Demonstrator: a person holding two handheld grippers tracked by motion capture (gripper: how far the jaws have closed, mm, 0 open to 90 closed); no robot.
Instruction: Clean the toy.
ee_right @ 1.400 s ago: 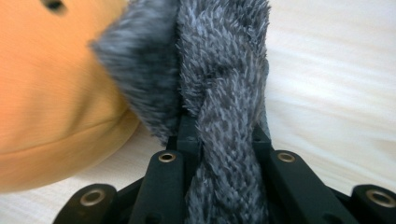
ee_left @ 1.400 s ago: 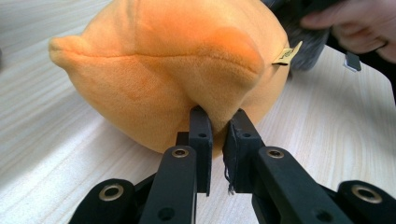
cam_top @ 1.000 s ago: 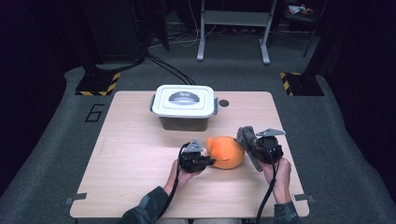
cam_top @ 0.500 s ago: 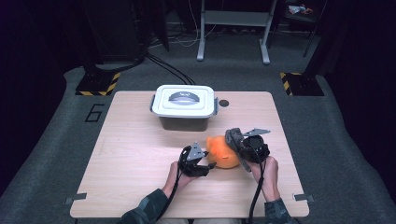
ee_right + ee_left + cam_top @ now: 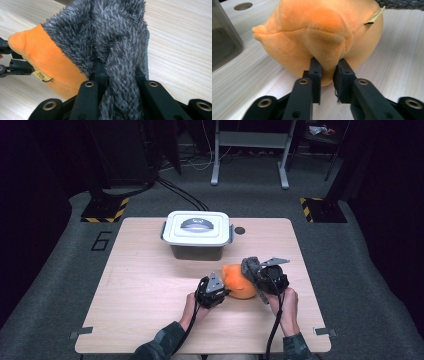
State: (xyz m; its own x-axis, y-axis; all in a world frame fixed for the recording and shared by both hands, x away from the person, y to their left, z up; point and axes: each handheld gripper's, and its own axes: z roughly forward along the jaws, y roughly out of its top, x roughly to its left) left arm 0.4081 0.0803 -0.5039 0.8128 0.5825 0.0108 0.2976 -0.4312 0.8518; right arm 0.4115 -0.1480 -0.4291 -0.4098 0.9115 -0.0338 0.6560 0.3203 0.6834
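Note:
An orange plush toy with a grey furry part lies on the wooden table near the front. My left gripper comes at it from the left. Its jaws have just been closing and now pinch a fold of the orange fabric, so the left gripper is shut on it. My right gripper holds the toy from the right. In the right gripper view, the right gripper is shut on a tuft of grey fur, with the orange body to its left.
A grey storage box with a white lid stands behind the toy at mid table; its dark wall is at the left of the left gripper view. A round hole lies in the tabletop beside it. Dark floor surrounds the table.
The right gripper shifted a little left and then back with the grey fur. The toy looked squeezed narrower half a second ago. The left gripper stayed in about the same place.

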